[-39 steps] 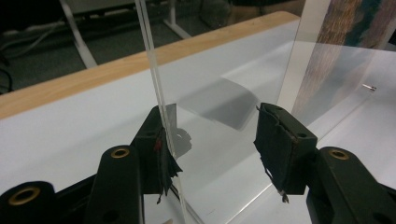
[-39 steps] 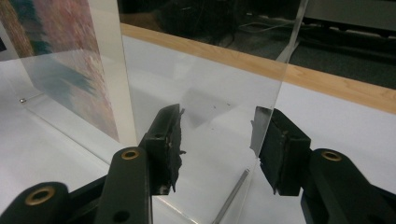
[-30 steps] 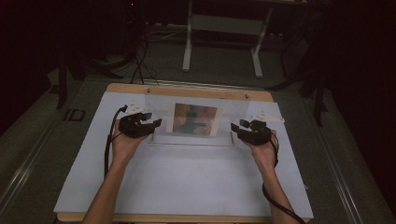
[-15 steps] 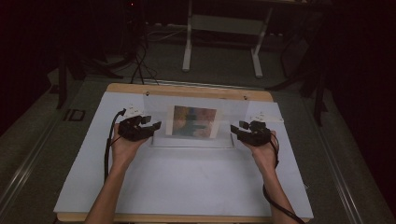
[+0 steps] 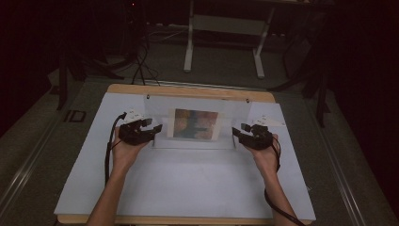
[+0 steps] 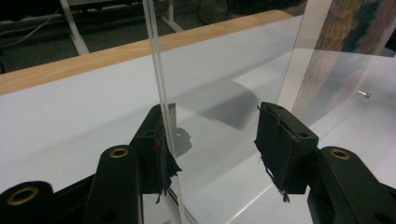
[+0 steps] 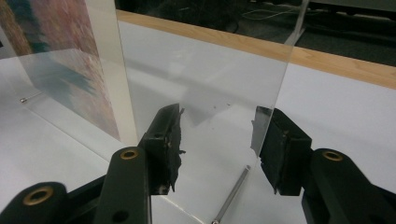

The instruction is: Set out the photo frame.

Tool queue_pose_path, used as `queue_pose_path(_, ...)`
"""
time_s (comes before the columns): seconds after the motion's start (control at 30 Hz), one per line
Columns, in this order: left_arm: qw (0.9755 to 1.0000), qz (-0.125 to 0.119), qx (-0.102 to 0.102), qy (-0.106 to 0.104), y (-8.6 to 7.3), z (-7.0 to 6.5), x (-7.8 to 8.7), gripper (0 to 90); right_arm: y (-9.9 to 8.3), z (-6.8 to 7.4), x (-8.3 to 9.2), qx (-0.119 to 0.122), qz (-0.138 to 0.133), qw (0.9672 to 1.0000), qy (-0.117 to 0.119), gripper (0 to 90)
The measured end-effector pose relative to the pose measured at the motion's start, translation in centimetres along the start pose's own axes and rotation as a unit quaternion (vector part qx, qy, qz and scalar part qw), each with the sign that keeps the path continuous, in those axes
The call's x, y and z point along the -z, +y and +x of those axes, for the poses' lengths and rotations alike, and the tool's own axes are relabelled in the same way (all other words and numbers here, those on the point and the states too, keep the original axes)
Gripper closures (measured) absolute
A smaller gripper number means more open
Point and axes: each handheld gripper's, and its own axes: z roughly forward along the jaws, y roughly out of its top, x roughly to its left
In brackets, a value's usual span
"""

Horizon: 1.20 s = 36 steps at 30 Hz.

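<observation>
A clear acrylic panel [image 5: 195, 106] stands upright on the white mat [image 5: 188, 188], with a colourful picture [image 5: 195, 124] at its middle. My left gripper [image 5: 153, 128] is at the panel's left end, open; in the left gripper view the panel's thin double edge [image 6: 161, 93] runs down against the left pad [image 6: 161, 154], and the other pad stands well clear. My right gripper [image 5: 237, 131] is at the right end, also open. The panel's side edge [image 7: 275, 93] comes down by its right pad [image 7: 273, 149], and its jaws stand wide apart around it.
A thin metal pin [image 7: 231, 193] lies on the mat just beyond the right gripper's jaws, and a small screw [image 6: 364, 94] lies past the picture. The wooden table edge [image 5: 188, 89] runs behind the panel. Beyond it are dark floor, cables and a desk frame [image 5: 223, 42].
My left gripper has drifted slightly toward the near side. The right gripper, the panel and both jaw openings look the same.
</observation>
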Motion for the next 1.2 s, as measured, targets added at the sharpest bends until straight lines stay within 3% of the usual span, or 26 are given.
queue_pose_path(0.6, 0.9998, -0.006, 0.01, -0.016, -0.2, 0.5, -0.1, 46.1, -0.3, 0.5, 0.4, 0.008, 0.001, 1.0, -0.002, 52.3)
queue_pose_path(0.87, 0.9991, -0.005, 0.026, -0.032, -0.3, 0.9, -0.1, 44.4, -0.4, 0.4, 0.4, 0.008, -0.002, 1.0, 0.002, 51.9)
queue_pose_path(1.07, 0.9991, -0.004, 0.03, -0.03, -0.4, 1.1, 0.1, 36.4, -0.5, 0.1, 0.3, 0.011, -0.003, 0.9999, 0.006, 48.1)
queue_pose_path(1.2, 0.9989, -0.013, 0.035, -0.027, -0.4, 1.5, 0.7, 36.4, -0.5, -0.3, 0.6, 0.006, -0.007, 1.0, 0.004, 47.1)
